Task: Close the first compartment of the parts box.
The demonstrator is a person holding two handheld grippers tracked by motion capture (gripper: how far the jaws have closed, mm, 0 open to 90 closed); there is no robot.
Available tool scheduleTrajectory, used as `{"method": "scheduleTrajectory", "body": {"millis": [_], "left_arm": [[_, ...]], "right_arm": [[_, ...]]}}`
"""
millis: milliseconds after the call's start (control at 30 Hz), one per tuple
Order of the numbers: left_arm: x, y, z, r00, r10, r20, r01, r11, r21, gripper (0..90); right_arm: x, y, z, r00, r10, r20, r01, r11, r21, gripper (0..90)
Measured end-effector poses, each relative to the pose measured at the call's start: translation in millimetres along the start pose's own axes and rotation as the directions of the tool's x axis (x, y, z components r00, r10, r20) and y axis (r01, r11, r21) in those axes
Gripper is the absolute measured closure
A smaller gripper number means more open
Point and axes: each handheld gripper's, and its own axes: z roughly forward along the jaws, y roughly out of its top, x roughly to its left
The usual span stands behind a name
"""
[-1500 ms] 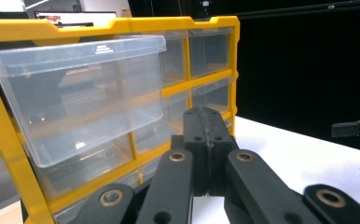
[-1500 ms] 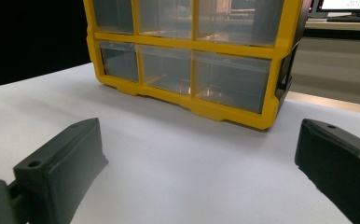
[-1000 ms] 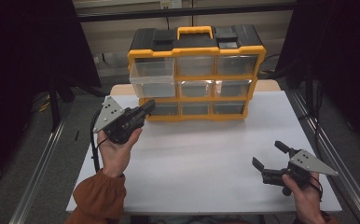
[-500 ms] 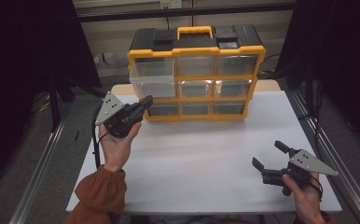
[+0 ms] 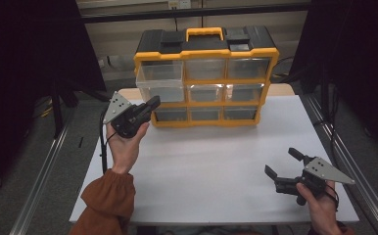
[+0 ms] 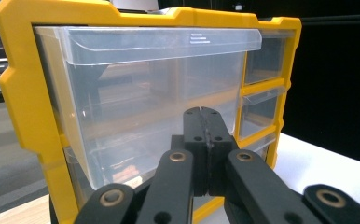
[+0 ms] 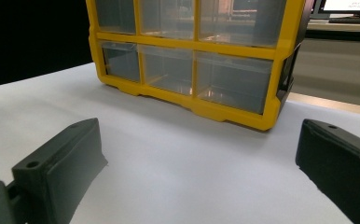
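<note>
Here, left gripper [image 5: 153, 103] pressed together by clear drawer [image 6: 159, 93], contents blurry, right gripper [image 5: 284, 164] spread, organizer [image 7: 243, 114] top cut off.

The person wears a rust-orange sleeve [image 5: 109, 199], bunched in soft folds at the cuff. Each hand carries a black gripper: the left gripper [image 5: 153, 103] and right gripper [image 5: 284, 164] both bear a grey three-cornered plate on top. A black cable [image 5: 102, 147] loops below the left one. Brass-coloured rivets [image 6: 177, 156] dot its black linkage arms.
</note>
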Motion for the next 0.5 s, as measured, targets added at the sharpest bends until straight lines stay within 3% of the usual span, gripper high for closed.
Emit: {"method": "scheduleTrajectory", "body": {"millis": [367, 500], "left_arm": [[2.6, -2.5, 8.9, 0.9998, 0.013, -0.013, -0.013, 0.9999, 0.008, 90.0], [1.6, -3.4, 12.2, 0.9998, -0.001, -0.019, 0.002, 0.9998, 0.018, 90.0]], "right_arm": [[0.0, -0.1, -0.1, 1.0, -0.001, 0.003, 0.001, 1.0, 0.002, 0.8], [0.1, -0.1, 0.5, 1.0, -0.001, 0.003, 0.001, 1.0, -0.002, 0.8]]}}
